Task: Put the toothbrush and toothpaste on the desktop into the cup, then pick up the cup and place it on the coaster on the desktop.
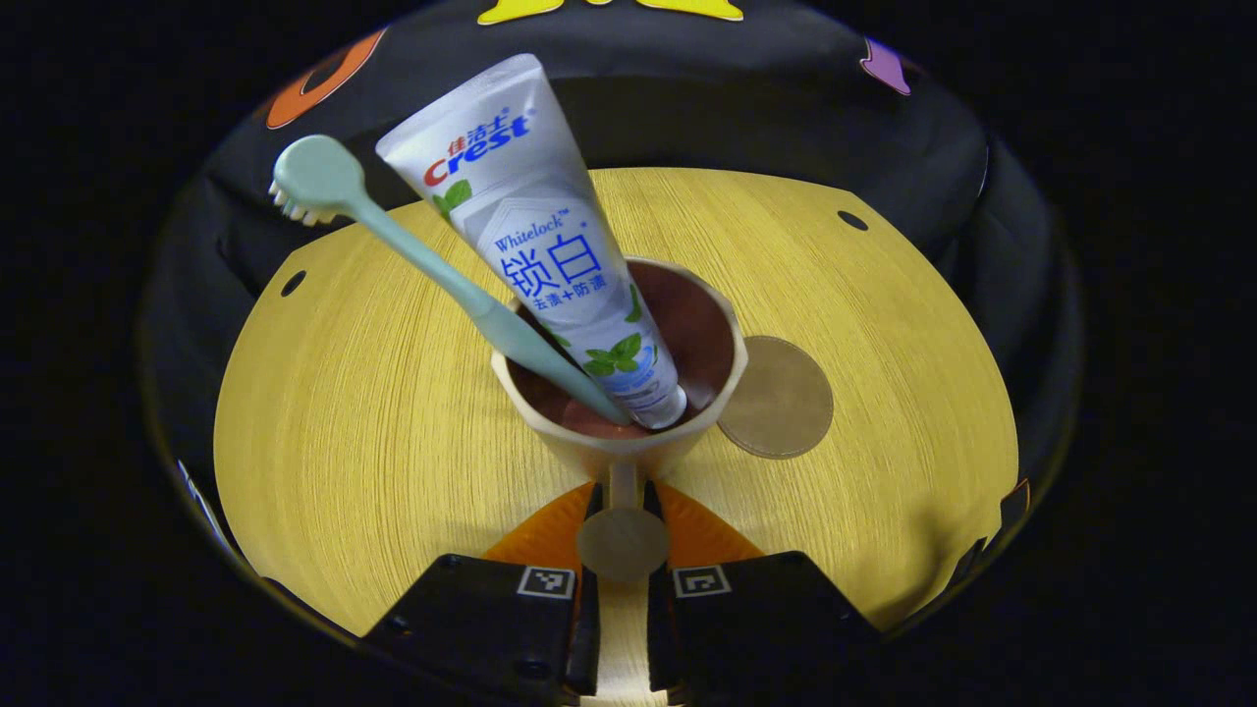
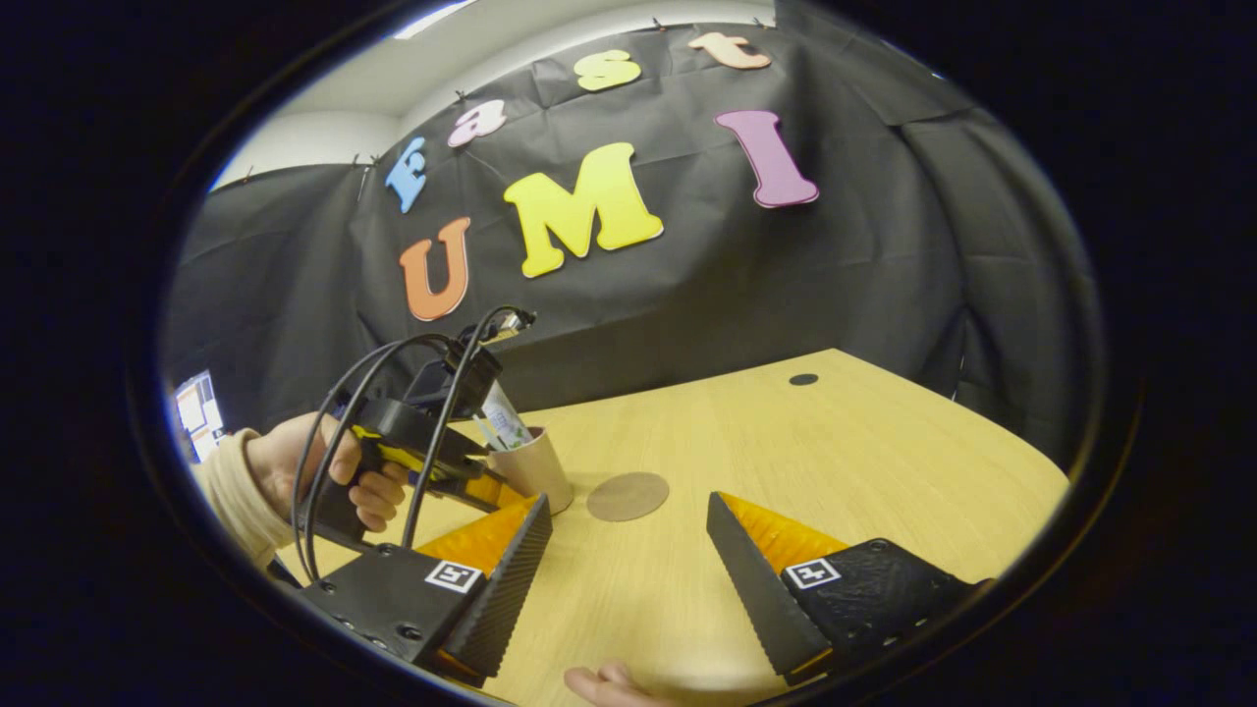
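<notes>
A beige cup [image 1: 628, 447] with a dark red inside holds a white toothpaste tube [image 1: 535, 216] and a pale green toothbrush [image 1: 412, 250], both leaning left and out over the rim. My left gripper [image 1: 623, 503] is shut on the cup's handle [image 1: 622, 540]. A round brown coaster [image 1: 776, 398] lies flat on the wooden desktop [image 1: 373, 412], just right of the cup. In the right gripper view the cup [image 2: 537, 471] stands left of the coaster [image 2: 628, 496], and a hand holds the left gripper [image 2: 422, 442] against it. My right gripper [image 2: 628, 579] hangs open over the desktop.
The round desktop [image 2: 835, 462] has small dark holes [image 1: 852, 221] near its far edge. Black cloth walls close the booth behind it. A sleeve and hand [image 2: 295, 471] come in from the left, and fingertips [image 2: 609, 679] show at the near edge.
</notes>
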Demonstrator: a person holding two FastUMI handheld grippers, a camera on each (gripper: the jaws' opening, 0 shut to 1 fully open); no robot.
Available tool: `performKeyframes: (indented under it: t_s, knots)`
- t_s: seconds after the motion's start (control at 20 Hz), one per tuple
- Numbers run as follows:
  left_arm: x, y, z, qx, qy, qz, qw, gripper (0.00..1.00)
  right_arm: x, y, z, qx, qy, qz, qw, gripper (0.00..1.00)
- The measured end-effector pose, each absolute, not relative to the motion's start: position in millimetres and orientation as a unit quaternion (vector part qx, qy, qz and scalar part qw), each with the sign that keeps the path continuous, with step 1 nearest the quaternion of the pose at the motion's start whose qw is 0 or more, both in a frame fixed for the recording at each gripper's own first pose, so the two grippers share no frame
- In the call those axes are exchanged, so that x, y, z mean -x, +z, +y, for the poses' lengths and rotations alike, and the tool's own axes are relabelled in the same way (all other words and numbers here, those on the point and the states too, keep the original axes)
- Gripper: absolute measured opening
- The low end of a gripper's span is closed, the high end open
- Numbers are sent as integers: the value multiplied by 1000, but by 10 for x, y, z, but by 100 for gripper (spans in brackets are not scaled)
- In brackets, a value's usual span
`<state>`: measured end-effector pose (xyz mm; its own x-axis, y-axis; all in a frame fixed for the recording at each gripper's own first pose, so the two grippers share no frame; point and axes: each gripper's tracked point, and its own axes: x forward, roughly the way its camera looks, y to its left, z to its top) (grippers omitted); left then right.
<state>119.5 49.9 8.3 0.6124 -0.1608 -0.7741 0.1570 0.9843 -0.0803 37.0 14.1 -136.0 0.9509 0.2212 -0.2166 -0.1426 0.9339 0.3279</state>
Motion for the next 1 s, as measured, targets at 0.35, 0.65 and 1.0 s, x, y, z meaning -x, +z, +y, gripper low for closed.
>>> performKeyframes:
  t_s: [0.35, 0.65, 1.0]
  knots:
    - [-1876, 368, -74, -26, -108, 405, 907, 22, -369, -1344, 156, -141, 93, 118, 979, 96]
    - [-2187, 387, 6, -45, -103, 406, 907, 22, -381, -1370, 83, -151, 88, 120, 977, 93]
    - [-2180, 286, 49, -50, -106, 434, 893, 27, -381, -1406, 142, -148, 92, 125, 977, 96]
